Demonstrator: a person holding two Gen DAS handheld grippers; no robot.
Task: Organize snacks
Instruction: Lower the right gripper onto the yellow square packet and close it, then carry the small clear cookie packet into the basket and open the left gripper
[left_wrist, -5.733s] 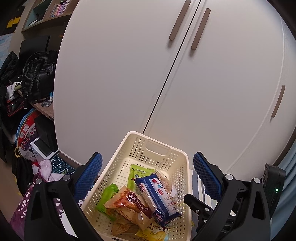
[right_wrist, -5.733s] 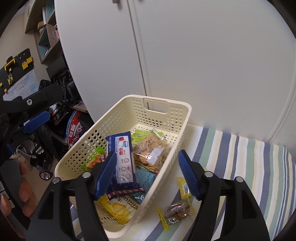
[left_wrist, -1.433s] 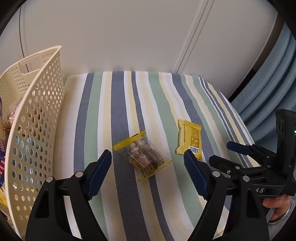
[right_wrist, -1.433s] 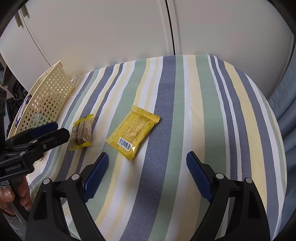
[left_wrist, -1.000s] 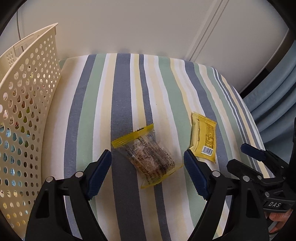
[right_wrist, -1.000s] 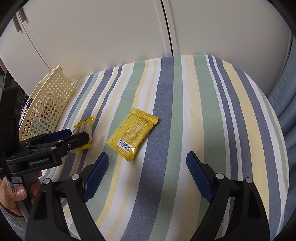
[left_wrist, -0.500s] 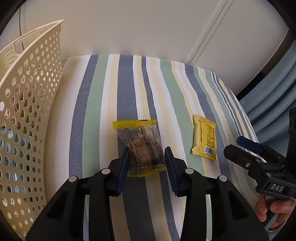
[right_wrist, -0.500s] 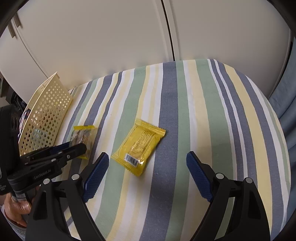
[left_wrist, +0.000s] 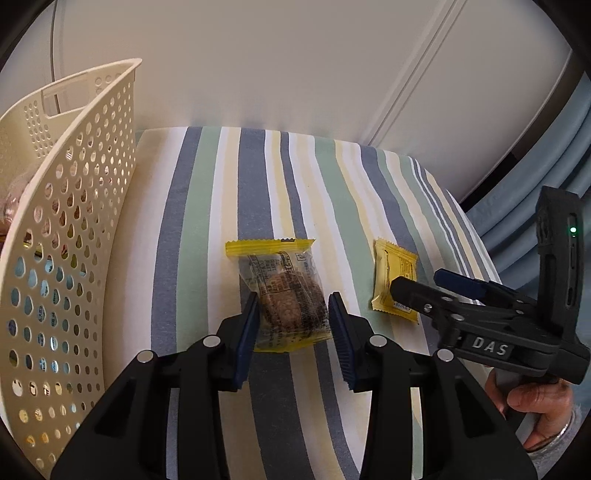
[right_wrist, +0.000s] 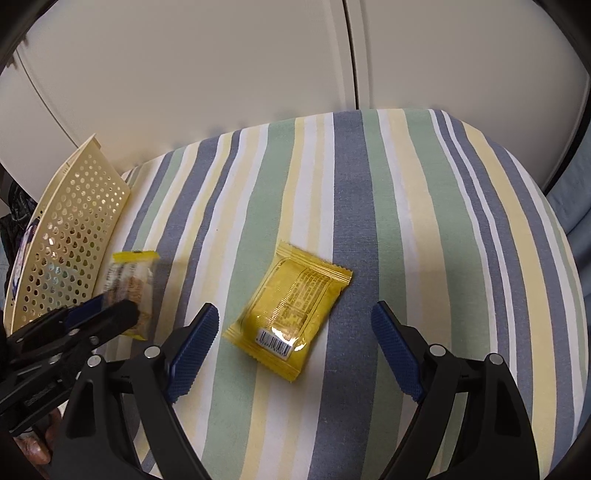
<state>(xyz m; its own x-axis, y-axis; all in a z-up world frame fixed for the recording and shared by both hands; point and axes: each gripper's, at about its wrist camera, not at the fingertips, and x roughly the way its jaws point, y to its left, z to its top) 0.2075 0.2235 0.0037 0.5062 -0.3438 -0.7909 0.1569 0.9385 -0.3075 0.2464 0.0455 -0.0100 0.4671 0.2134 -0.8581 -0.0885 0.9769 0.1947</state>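
Observation:
A clear cookie packet (left_wrist: 286, 301) with yellow ends lies on the striped cloth. My left gripper (left_wrist: 293, 308) is shut on it, one blue pad pressing each side. The right wrist view shows the same packet (right_wrist: 129, 278) under the left gripper (right_wrist: 107, 314). To its right lies a flat yellow packet (right_wrist: 291, 306), barcode end toward me. My right gripper (right_wrist: 293, 315) is open, its pads wide on either side of that packet and apart from it. In the left wrist view the right gripper (left_wrist: 439, 286) partly covers the yellow packet (left_wrist: 393, 266). A cream perforated basket (left_wrist: 74, 221) holding snacks stands at the left.
The striped tablecloth (right_wrist: 424, 221) covers a small table that ends at white cupboard doors (right_wrist: 258, 66). A blue curtain (left_wrist: 546, 155) hangs past the right edge. A hand (left_wrist: 532, 406) holds the right gripper's grip. The basket wall (right_wrist: 66, 229) stands close to the left gripper.
My left gripper came down over the cookie packet and shut on it. My right gripper moved in until the yellow packet lay between its open fingers.

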